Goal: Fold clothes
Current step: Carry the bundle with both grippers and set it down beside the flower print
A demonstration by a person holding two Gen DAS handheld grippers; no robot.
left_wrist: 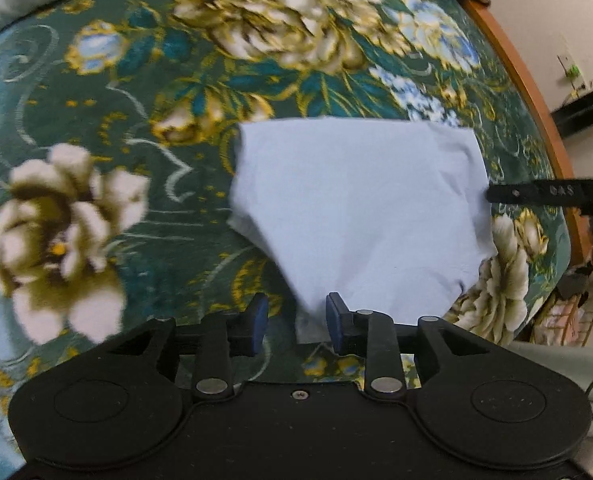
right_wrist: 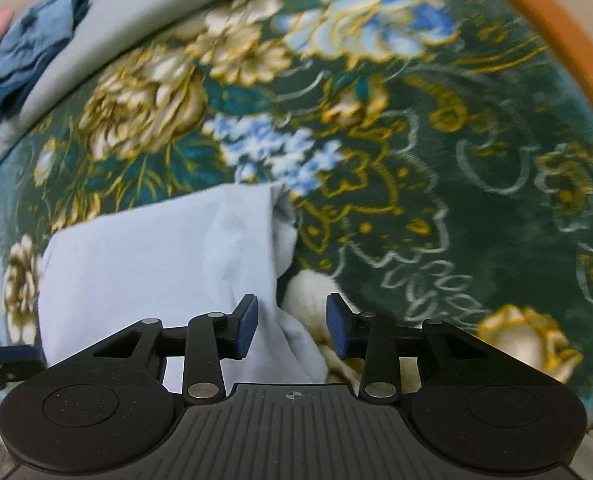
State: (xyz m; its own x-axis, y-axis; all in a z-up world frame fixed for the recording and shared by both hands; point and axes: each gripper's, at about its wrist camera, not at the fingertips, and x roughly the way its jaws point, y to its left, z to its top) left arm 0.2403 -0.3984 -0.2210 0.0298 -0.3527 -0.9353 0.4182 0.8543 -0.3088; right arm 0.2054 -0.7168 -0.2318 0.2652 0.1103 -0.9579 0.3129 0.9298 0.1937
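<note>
A dark green blanket printed with cream, gold and blue flowers covers nearly all of both views, with a grey sheet along its far edge and an orange-brown wooden frame curving round its right side. On the blanket lies a pale blue folded garment, roughly trapezoid in the left wrist view, its long straight edge running side to side at the far end and its sides narrowing toward the camera. The left gripper points steeply down with its blue pads partly apart; the garment's narrow near corner sits between them, close to the right pad, but blur there hides whether either pad touches the cloth. The right gripper also stands partly apart, over the garment's right edge; a fold of cloth lies in the gap, with no pad seen pressing on it. Only the right wrist view shows a heap of dark blue clothes on the grey sheet at far left, and the layered, rumpled side of the garment. Only the left wrist view shows the wall with a black shelf, and the right gripper's black finger reaching in beside the garment's right edge.
</note>
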